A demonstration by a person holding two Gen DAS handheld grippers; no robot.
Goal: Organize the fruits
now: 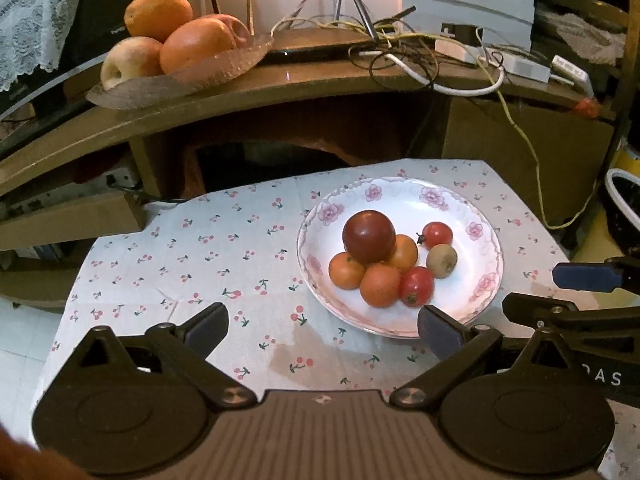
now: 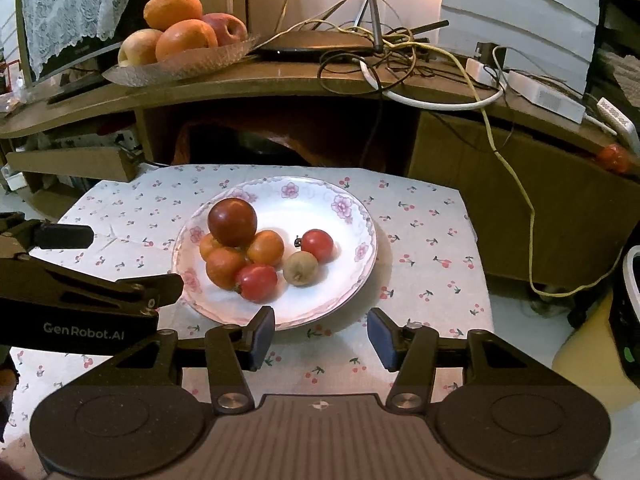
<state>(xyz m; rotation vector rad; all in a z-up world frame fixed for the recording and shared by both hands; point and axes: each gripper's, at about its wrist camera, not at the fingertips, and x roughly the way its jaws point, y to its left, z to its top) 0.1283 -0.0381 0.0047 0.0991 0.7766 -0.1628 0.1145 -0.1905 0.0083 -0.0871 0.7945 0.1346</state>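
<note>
Nearest to each camera are the two grippers. The left gripper [image 1: 324, 330] has its fingers wide apart and holds nothing; the right gripper [image 2: 321, 334] is also spread, with nothing between its blue pads.

Both hang over a low table with a white cloth [image 2: 424, 240] printed with small cherries. Behind it stands a brown wooden desk [image 2: 280, 80] carrying tangled cables [image 2: 400, 48], a router and a white power strip.

On the desk, at the left, a glass tray [image 2: 188, 64] holds two oranges and two apples. On the cloth sits a white plate [image 2: 352, 216] with pink flowers. In it are three small oranges [image 2: 224, 266], touching one another, with a dark red round fruit [image 2: 232, 222] on top, two red tomatoes [image 2: 318, 245] and a kiwi [image 2: 301, 268].

The plate lies just ahead of the right gripper, and ahead and to the right of the left gripper.
</note>
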